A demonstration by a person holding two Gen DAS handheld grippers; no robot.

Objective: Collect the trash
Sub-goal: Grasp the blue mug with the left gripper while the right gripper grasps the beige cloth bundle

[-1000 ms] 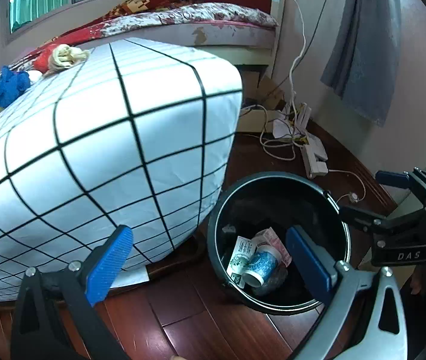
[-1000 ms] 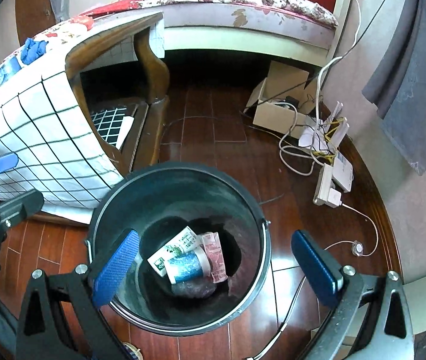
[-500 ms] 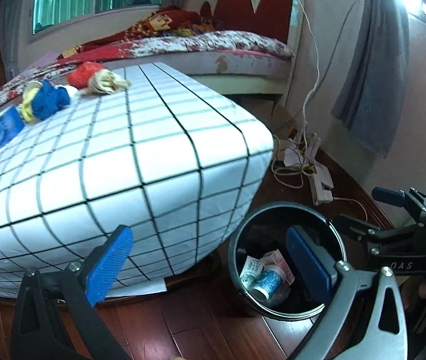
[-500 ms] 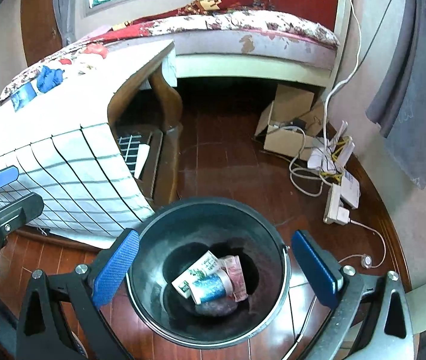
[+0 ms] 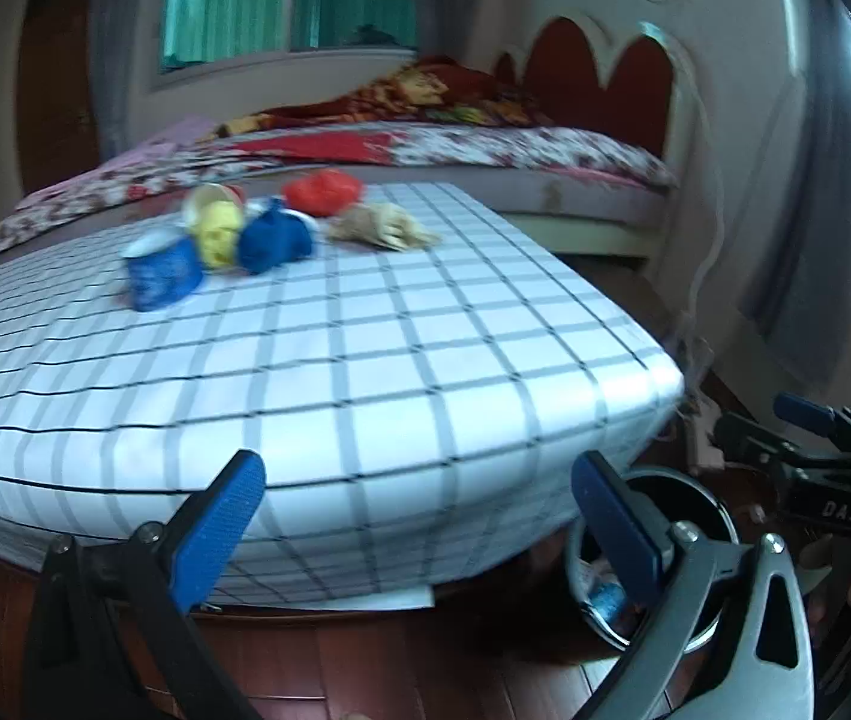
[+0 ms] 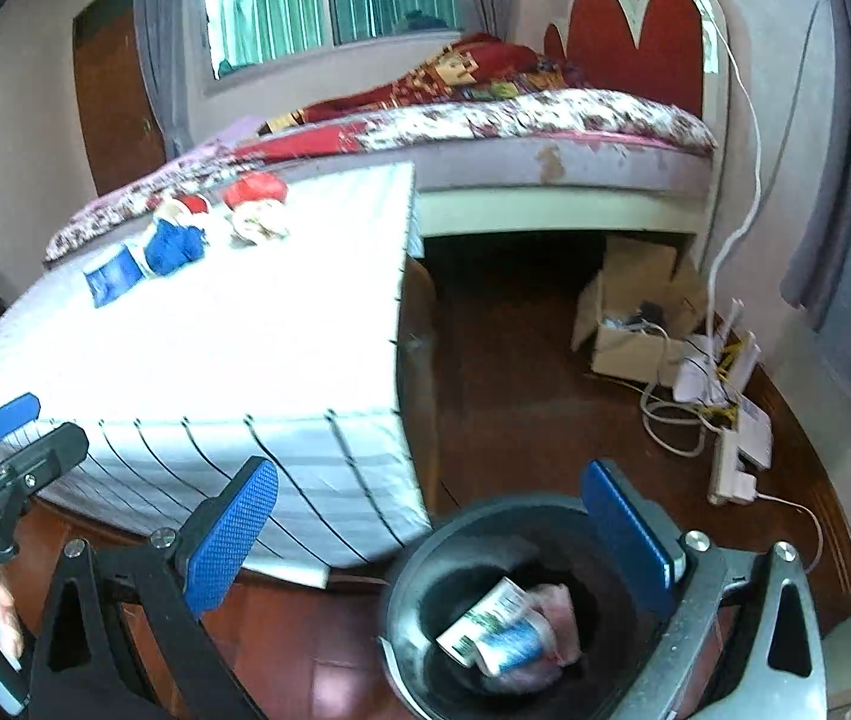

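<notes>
Blue textured pads line both of your grippers, and each pair of fingers stands wide apart with nothing between them. Your left gripper (image 5: pixel 413 504) hangs low in front of the table (image 5: pixel 365 360), its 2 pads framing the near edge of the white cloth with the dark grid. Your right gripper (image 6: pixel 425 510) sits over the floor beside that table, its right pad above the rim of the black trash bin (image 6: pixel 419 558).

Inside the bin, the right wrist view shows a paper cup with blue and green print (image 6: pixel 491 630) lying on its side, touching a crumpled pink wrapper (image 6: pixel 557 618) beside it. From the left wrist view the same bin (image 5: pixel 707 498) stands on the wooden floor just right of the table corner, partly hidden behind your left gripper's right finger.

Trash lies on the far part of the tabletop, well apart from both grippers: a blue cup (image 5: pixel 164 276) on its side, a yellow crumpled piece (image 5: pixel 218 231), a blue crumpled piece (image 5: pixel 275 240), a red piece (image 5: pixel 323 192) and a tan crumpled paper (image 5: pixel 380 228). These are blurred, so finer detail cannot be told.

Beyond the table is a bed (image 6: pixel 545 120) with a floral cover and a red headboard. By the right wall a cardboard box (image 6: pixel 635 324) and a power strip (image 6: pixel 737 468) with white cables rest on the floor.
</notes>
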